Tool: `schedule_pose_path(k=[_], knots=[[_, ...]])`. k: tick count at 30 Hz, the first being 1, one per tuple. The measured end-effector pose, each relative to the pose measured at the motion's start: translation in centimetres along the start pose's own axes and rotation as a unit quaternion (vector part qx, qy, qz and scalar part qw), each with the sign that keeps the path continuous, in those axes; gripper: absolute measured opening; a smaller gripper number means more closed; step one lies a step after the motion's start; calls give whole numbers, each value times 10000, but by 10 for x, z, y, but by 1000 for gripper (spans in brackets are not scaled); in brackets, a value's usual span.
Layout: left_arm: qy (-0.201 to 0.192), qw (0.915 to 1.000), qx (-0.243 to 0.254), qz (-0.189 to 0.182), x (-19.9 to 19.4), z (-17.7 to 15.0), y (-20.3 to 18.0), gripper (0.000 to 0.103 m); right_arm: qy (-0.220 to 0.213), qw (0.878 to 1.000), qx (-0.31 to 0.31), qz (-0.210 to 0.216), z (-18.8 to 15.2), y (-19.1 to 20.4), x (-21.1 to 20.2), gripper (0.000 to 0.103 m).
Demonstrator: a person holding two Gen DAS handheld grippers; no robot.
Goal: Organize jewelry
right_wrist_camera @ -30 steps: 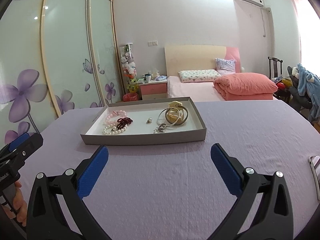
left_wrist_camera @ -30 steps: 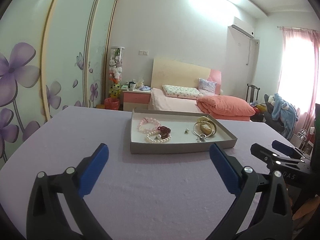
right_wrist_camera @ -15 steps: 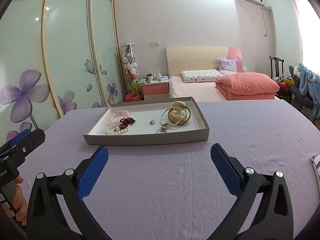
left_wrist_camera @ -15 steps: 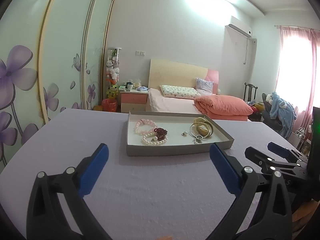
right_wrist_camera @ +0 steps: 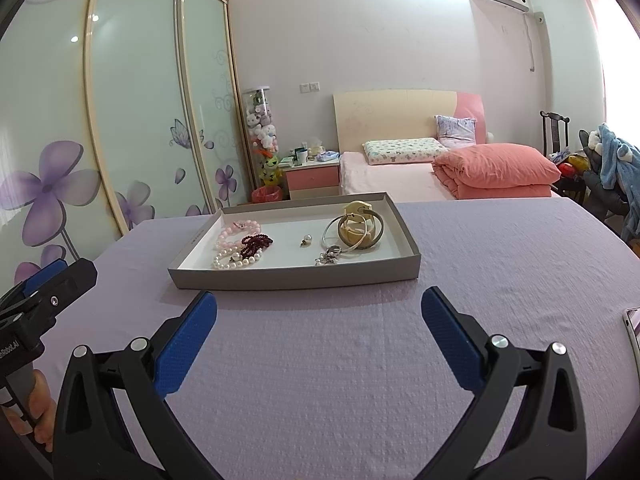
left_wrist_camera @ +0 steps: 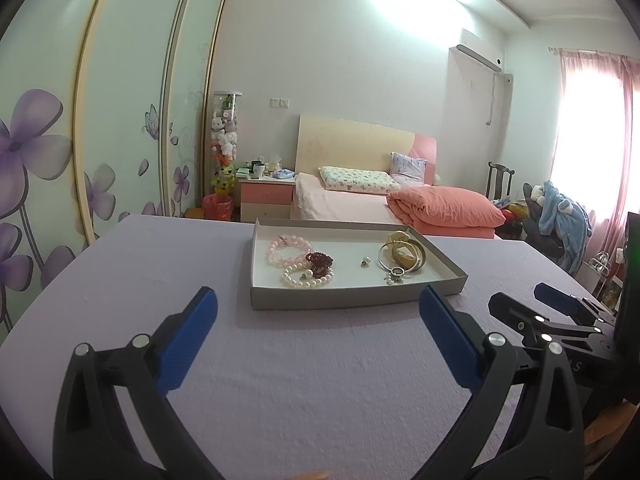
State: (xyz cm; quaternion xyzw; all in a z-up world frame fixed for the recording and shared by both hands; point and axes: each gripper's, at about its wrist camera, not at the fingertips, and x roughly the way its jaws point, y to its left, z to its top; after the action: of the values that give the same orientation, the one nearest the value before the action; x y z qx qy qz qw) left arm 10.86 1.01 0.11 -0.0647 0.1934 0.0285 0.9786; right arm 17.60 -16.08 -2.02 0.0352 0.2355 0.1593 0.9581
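Left gripper point(left_wrist_camera: 318, 334): fingers spread wide, holding nothing, above the lilac worktop point(left_wrist_camera: 320, 380).
Right gripper point(right_wrist_camera: 319, 334): fingers equally wide apart, empty.
Tray point(right_wrist_camera: 296, 278): grey, on the worktop ahead of both grippers.
Jewelry: inside the tray; pearl bracelet point(right_wrist_camera: 236, 260), pink beads point(right_wrist_camera: 234, 232), dark red beads point(right_wrist_camera: 258, 241) left; bangles point(right_wrist_camera: 360, 228) right.

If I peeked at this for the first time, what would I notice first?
Probably the shallow grey tray in the middle of the purple tablecloth, with pink, white and dark red bead bracelets at its left end and gold bangles at its right. Close up, two open grippers with blue pads, left and right, point at it.
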Motion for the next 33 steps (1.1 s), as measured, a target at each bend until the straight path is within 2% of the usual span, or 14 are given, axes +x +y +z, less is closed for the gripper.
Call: schedule_pose_path(k=[33], knots=[[91,9999,-72,-64,6,-2,-3,99,40,10000,3,22,-4,3,3,101]])
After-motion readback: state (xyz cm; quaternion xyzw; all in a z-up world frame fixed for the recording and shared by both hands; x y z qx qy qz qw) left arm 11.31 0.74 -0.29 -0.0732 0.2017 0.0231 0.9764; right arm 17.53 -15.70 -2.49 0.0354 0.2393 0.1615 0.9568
